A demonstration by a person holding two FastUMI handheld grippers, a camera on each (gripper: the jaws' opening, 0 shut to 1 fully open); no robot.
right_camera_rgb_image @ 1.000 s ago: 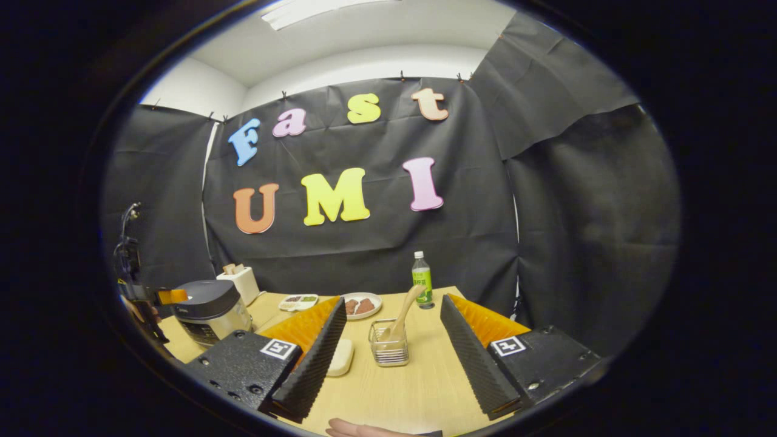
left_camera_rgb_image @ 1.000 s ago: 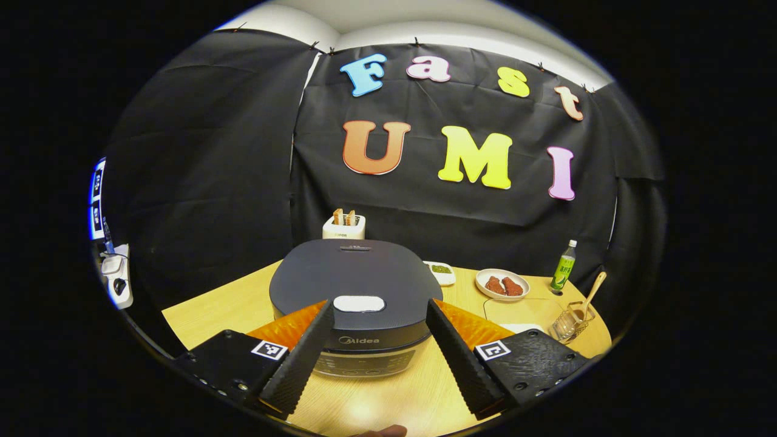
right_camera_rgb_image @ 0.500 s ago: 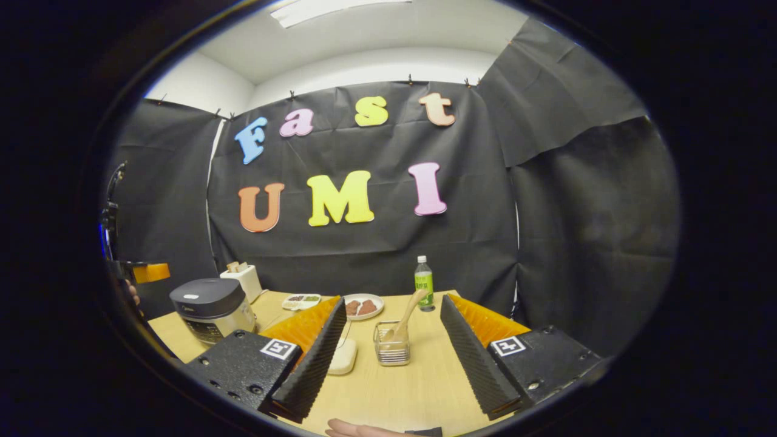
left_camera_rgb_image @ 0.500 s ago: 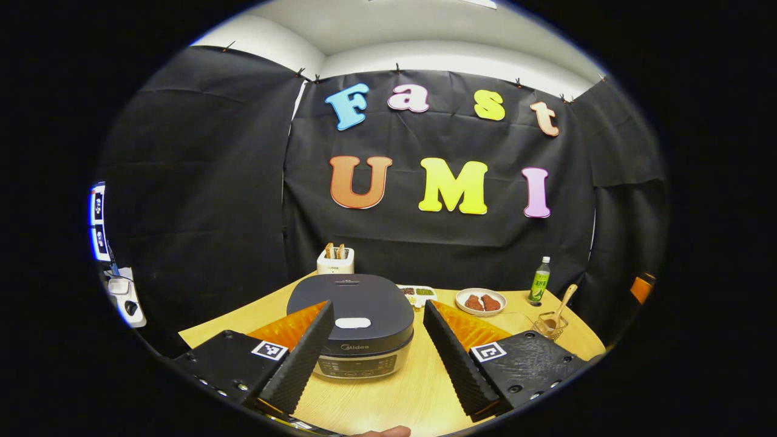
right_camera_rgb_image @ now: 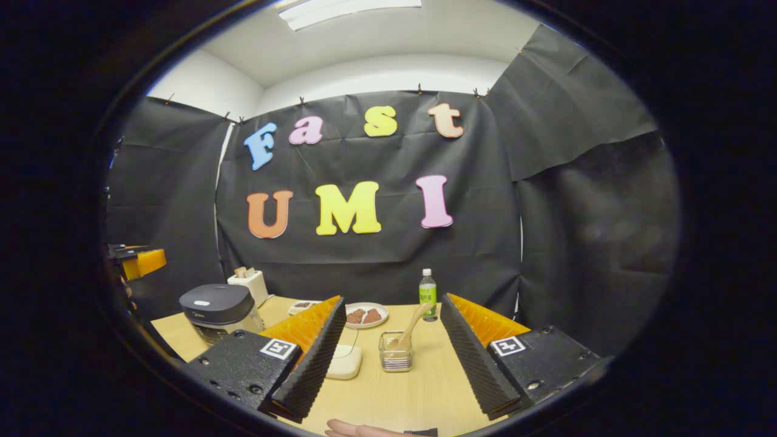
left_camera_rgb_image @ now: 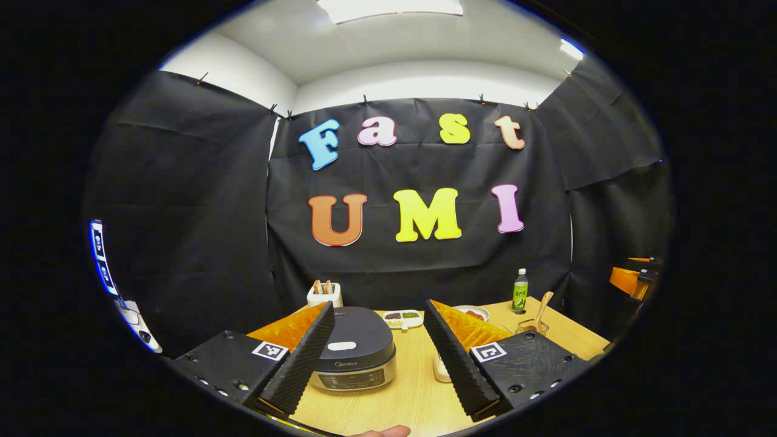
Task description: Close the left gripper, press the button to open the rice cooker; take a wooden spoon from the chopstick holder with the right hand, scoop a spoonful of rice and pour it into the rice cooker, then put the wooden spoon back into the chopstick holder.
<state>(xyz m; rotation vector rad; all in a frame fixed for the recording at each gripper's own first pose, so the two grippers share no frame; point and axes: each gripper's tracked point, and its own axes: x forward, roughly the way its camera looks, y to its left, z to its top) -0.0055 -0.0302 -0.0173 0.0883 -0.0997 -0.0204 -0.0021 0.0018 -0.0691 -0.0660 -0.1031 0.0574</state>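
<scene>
Wooden bench (right_camera_rgb_image: 394, 394) carries everything, largest first. At its 9 o'clock side in the right gripper view, the rice cooker (left_camera_rgb_image: 355, 355) sits lid down, its button (left_camera_rgb_image: 342, 346) untouched. The left gripper (left_camera_rgb_image: 376, 358) frames it, fingers spread wide, likely lining up before clenching. The right gripper (right_camera_rgb_image: 391, 355), fingers released, brackets the chopstick holder (right_camera_rgb_image: 396, 358). The wooden spoon (right_camera_rgb_image: 410, 331) leans toward 1 o'clock, handle free for grasping.
</scene>
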